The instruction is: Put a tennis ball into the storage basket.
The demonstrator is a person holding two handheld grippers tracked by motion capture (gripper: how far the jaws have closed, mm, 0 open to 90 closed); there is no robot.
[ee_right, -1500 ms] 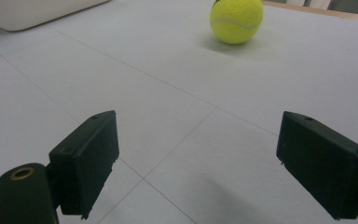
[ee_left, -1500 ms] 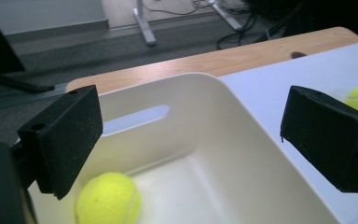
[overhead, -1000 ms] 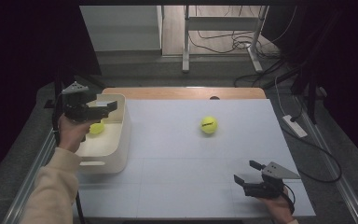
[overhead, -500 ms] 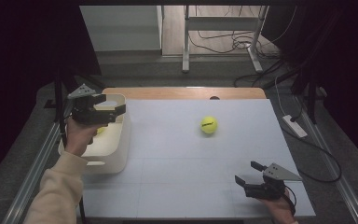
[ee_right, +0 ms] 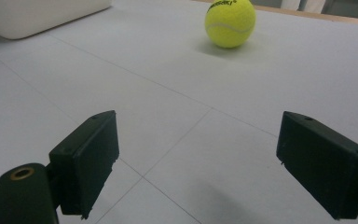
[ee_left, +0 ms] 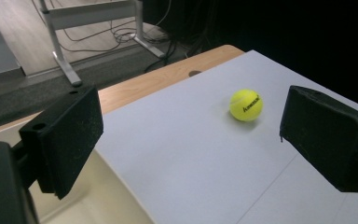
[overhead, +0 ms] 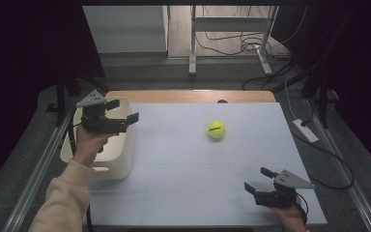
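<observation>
One tennis ball (overhead: 216,129) lies mid-bench, well apart from both tongs. Left tongs (overhead: 123,114) and right tongs (overhead: 257,179) are held apart, empty. Light, fuzzy and springy, it is best gripped across its middle.

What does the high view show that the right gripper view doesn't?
High view alone: a hand holding the left gripper, open above the bin, plus cables on the floor beyond the table. Right gripper view alone: a close look along the right gripper, its fingers wide apart with nothing between. Both share the ball lying on the table and a part of the bin.
</observation>
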